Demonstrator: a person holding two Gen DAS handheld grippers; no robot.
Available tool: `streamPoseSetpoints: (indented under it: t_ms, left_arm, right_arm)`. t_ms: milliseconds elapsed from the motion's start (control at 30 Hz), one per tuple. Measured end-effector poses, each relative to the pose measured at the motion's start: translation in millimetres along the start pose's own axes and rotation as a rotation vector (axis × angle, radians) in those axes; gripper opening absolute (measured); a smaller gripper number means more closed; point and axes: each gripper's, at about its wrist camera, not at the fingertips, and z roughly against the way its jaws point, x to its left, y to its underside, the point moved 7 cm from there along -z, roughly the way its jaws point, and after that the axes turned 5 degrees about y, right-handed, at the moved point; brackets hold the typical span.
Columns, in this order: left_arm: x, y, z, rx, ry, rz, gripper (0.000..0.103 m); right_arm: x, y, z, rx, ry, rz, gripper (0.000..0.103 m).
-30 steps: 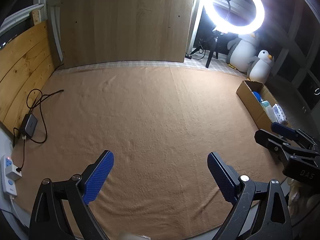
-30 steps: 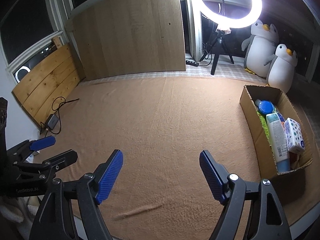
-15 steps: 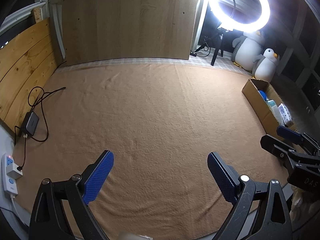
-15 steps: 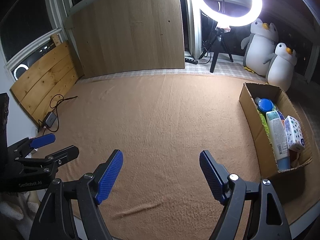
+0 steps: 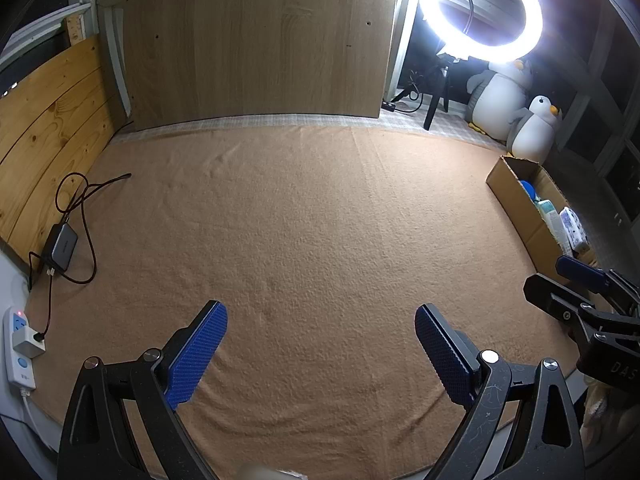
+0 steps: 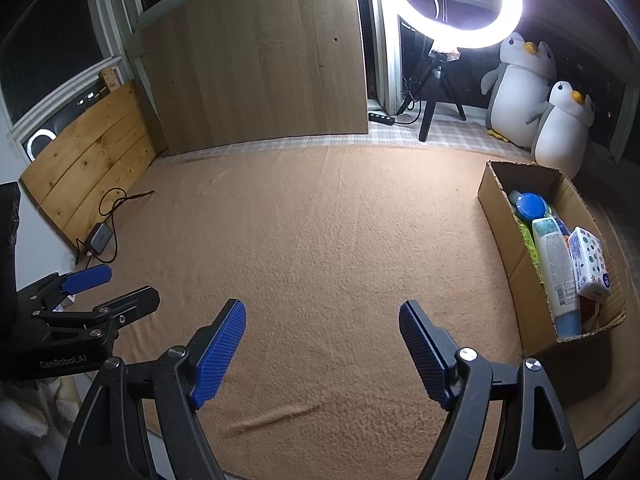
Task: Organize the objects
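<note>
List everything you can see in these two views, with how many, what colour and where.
blanket: one, tan, spread over the surface
cardboard box: one, brown, right edge of blanket
blue-capped container: one, far end of box
bottle: one, white with blue cap, lying in box
tissue pack: one, white patterned, in box beside bottle
penguin plushes: two, white and grey, behind box
ring light: one, lit, on black tripod at back
wood panels: two, leaning at back and left
power adapter: one, black, left edge
power strip: one, white, near left
left tool: open, empty
right tool: open, empty
</note>
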Motion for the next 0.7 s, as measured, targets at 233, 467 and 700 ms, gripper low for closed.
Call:
streamPoseSetpoints:
  t_ms: [233,467,700]
  left_arm:
    - [-1.6,1.7,0.1,0.001,0.001,-0.001,0.097]
    - [-4.1,2.2,-0.2,0.003,-0.001,-0.001,0.097]
    - [-4.3,2.3,-1.1,0.004,0.000,0.000,0.097]
  right_arm:
    - [-0.5,1.0,-1.2,0.005,-0.001,-0.004,0.076]
    - [-0.6,2.0,-2.1,0.009,-0.003,-0.010,0.076]
    - [0.3,3.1,-3.8,0.015,-0.005,-0.012,0.076]
